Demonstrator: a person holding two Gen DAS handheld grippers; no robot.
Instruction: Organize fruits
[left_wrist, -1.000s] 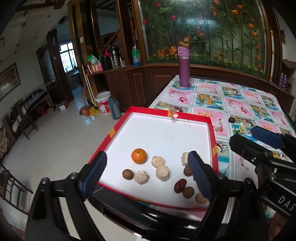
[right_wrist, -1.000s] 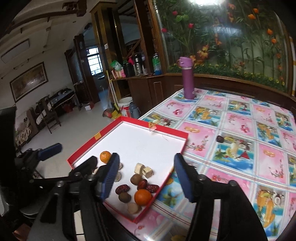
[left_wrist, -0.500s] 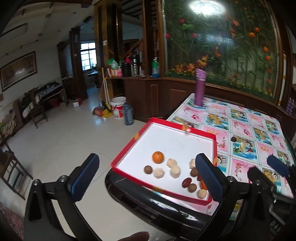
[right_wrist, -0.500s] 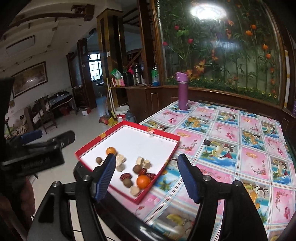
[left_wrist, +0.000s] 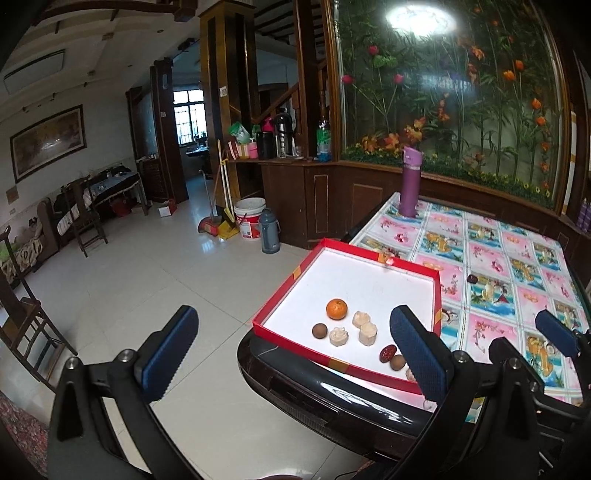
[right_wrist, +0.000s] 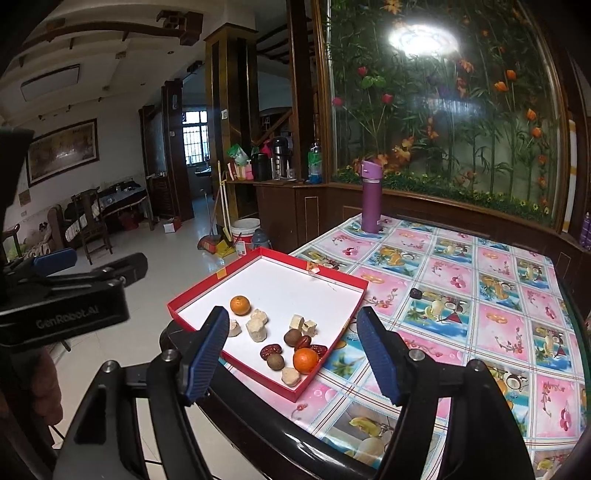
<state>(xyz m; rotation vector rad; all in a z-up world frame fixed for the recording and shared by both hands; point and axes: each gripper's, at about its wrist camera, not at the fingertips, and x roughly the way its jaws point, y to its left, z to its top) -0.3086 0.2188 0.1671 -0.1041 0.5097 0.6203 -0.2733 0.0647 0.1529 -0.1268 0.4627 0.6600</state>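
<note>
Both grippers, left (left_wrist: 295, 354) and right (right_wrist: 291, 354), hang wide open and empty. The fruit lies ahead in the red tray (right_wrist: 218, 275) on the worktop (right_wrist: 480, 295). The right one looks nearer the near orange (right_wrist: 305, 360).

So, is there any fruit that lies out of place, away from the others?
Yes. One dark fruit, perhaps a date, lies alone on the bare tablecloth, outside the red tray, to its right. All the other pieces, among them the two oranges, sit inside the tray. Both grippers are open and empty.
</note>
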